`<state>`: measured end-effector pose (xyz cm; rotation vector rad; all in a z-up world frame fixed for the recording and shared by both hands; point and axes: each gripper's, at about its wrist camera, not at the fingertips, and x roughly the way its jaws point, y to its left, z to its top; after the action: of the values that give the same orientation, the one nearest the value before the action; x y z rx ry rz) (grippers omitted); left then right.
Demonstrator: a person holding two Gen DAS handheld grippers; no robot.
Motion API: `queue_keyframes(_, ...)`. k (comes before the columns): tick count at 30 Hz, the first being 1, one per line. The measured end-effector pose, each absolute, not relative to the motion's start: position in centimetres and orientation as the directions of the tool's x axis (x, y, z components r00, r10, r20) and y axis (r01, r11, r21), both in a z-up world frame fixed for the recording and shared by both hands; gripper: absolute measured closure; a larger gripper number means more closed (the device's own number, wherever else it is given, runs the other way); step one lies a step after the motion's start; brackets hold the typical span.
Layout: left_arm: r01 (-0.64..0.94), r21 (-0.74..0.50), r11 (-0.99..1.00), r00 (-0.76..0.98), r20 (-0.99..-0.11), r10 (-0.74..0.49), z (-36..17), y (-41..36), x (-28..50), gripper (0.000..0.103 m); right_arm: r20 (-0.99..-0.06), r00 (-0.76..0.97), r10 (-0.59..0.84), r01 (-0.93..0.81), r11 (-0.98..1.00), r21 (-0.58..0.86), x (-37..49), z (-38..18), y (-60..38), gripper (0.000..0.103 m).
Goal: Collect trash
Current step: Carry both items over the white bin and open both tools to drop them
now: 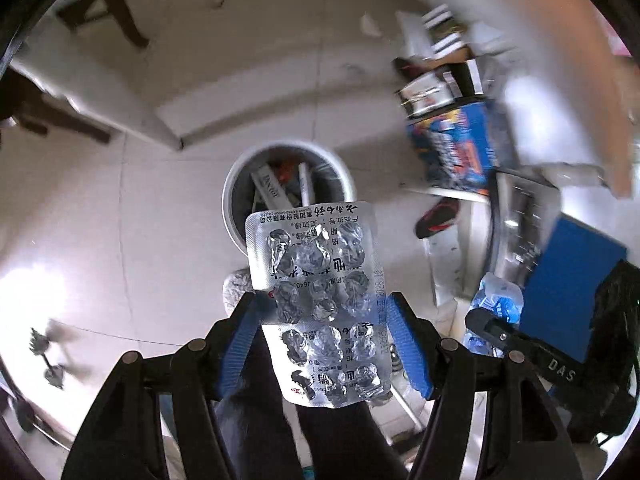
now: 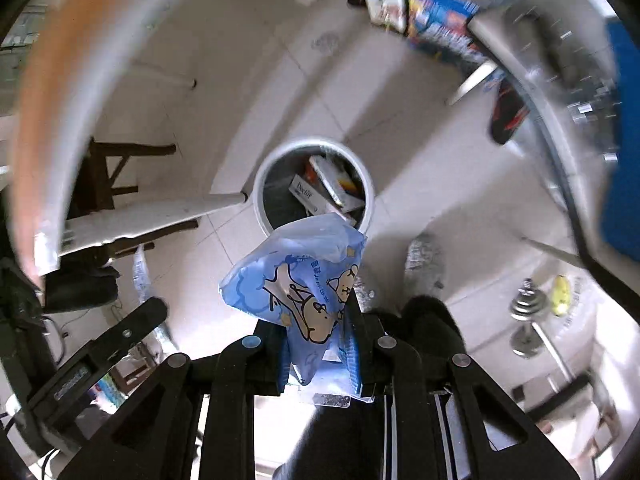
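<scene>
A white round trash bin (image 1: 236,184) stands on the tiled floor with boxes inside; it also shows in the right wrist view (image 2: 260,184). My left gripper (image 1: 324,312) is held above it, its blue pads wide apart, with an empty silver pill blister pack (image 1: 320,300) between them, apparently caught against the right pad. My right gripper (image 2: 316,320) is shut on a blue plastic wrapper with cartoon animals (image 2: 300,280), held above the bin. The right gripper with the wrapper also shows in the left wrist view (image 1: 496,312).
A white table edge (image 1: 168,104) and dark wooden chair legs (image 2: 108,172) stand near the bin. Cluttered shelves with colourful boxes (image 1: 460,148) are at the right. A dumbbell (image 2: 528,312) lies on the floor. The person's dark legs and slippers (image 2: 424,264) are below.
</scene>
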<state>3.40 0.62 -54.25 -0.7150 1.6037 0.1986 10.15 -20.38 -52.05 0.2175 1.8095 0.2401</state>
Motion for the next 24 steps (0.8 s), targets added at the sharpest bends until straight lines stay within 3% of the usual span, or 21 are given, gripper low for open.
queue_keyframes(7, -0.599, -0.230, 0.767, -0.042, -0.948, -0.317, -68.1, 1.4, 4.0, 0.040, -0.924, -0.275, 0.264, -0.021, 0.960, 0.281, 11.8, -67.1, -18.6, 0.080)
queue_keyframes(15, -0.599, -0.204, 0.774, -0.064, -0.952, -0.300, -73.3, 2.9, 3.8, 0.039, -0.927, -0.289, 0.239, -0.085, 0.958, 0.274, 13.4, -76.0, -16.8, 0.079)
queue_keyframes(16, -0.595, -0.200, 0.779, -0.066, -0.953, -0.295, -73.4, 3.1, 3.7, 0.033, -0.925, -0.291, 0.244, -0.083, 0.957, 0.279, 13.5, -76.5, -16.7, 0.077)
queue_keyframes(17, -0.591, -0.190, 0.784, -0.067, -0.957, -0.283, -73.4, 3.3, 3.6, 0.024, -0.922, -0.294, 0.253, -0.079, 0.955, 0.287, 13.6, -76.9, -16.6, 0.072)
queue_keyframes(19, -0.582, -0.167, 0.796, -0.062, -0.967, -0.248, -72.9, 3.6, 3.5, 0.005, -0.908, -0.301, 0.292, -0.066, 0.943, 0.325, 13.8, -77.5, -16.4, 0.051)
queue_keyframes(24, -0.576, -0.126, 0.808, -0.054, -0.980, -0.192, -71.7, 5.0, 3.2, 0.002, -0.907, -0.277, 0.319, -0.097, 0.929, 0.356, 14.3, -77.2, -16.0, 0.016)
